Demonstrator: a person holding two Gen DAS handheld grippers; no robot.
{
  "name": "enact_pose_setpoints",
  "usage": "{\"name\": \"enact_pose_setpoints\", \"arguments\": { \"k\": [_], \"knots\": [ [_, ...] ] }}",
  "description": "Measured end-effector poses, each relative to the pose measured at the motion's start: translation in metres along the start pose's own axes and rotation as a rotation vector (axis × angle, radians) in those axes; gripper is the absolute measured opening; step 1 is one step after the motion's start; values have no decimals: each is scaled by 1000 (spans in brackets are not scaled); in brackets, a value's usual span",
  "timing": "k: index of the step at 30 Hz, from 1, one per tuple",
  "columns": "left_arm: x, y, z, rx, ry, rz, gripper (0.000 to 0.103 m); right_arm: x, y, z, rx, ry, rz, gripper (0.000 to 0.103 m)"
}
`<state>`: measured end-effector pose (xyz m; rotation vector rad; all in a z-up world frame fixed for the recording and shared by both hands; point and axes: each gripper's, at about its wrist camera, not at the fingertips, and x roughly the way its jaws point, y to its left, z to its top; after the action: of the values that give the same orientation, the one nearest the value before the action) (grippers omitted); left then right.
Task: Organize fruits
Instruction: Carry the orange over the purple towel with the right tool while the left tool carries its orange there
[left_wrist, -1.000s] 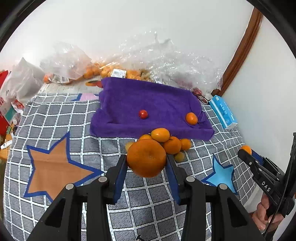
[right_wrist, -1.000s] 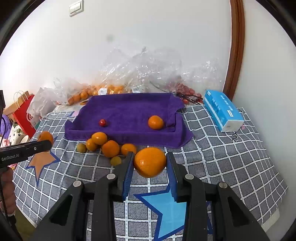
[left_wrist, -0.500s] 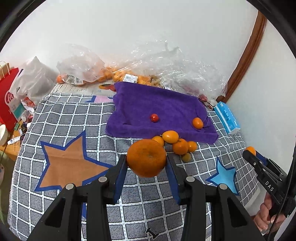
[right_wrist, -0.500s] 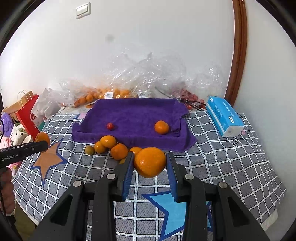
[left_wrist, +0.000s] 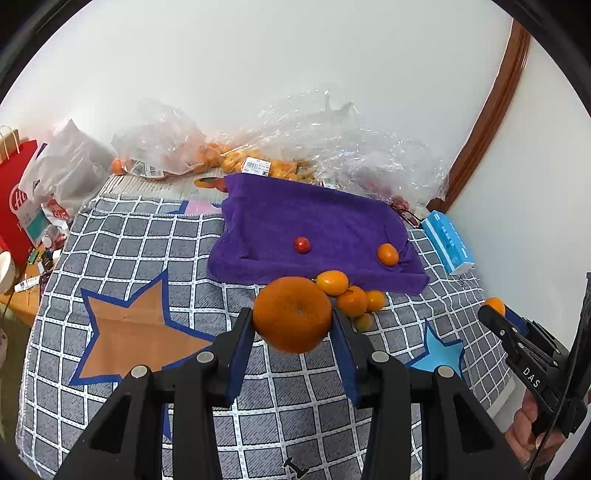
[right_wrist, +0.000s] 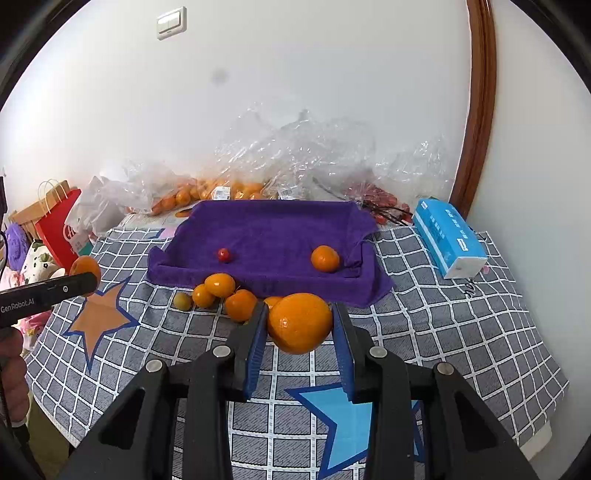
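My left gripper (left_wrist: 292, 325) is shut on a large dull-skinned orange (left_wrist: 291, 319), held above the checked cloth. My right gripper (right_wrist: 300, 325) is shut on a glossy orange (right_wrist: 299, 322). Each gripper shows in the other's view: the right one (left_wrist: 493, 310) at the far right, the left one (right_wrist: 86, 275) at the far left, each with its orange. Ahead lies a purple towel tray (left_wrist: 280, 218) (right_wrist: 258, 225) holding a small red fruit (left_wrist: 302, 244) (right_wrist: 223, 254) and a small orange (left_wrist: 387, 254) (right_wrist: 324, 258). Several small oranges (left_wrist: 343, 291) (right_wrist: 221, 291) cluster on the cloth at its front edge.
Clear plastic bags of fruit (right_wrist: 236, 184) line the wall behind the tray. A blue tissue pack (right_wrist: 447, 240) lies at the right. A red paper bag (left_wrist: 14, 199) and clutter stand off the table's left side. The checked cloth (left_wrist: 129, 266) has star patches.
The scene has shrunk and sunk in both views, as if both grippers drew back and up from the tray. Both oranges stay held.
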<state>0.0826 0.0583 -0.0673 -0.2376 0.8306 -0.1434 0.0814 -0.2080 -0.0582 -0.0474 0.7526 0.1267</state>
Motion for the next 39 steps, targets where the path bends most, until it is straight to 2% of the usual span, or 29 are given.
{"name": "enact_pose_setpoints", "arguments": {
  "k": [14, 39],
  "knots": [
    [15, -8, 22, 18, -5, -28, 40, 17, -9, 16, 7, -2, -8, 34],
    [84, 3, 64, 20, 40, -18, 40, 99, -28, 33, 32, 69, -11, 34]
  ]
}}
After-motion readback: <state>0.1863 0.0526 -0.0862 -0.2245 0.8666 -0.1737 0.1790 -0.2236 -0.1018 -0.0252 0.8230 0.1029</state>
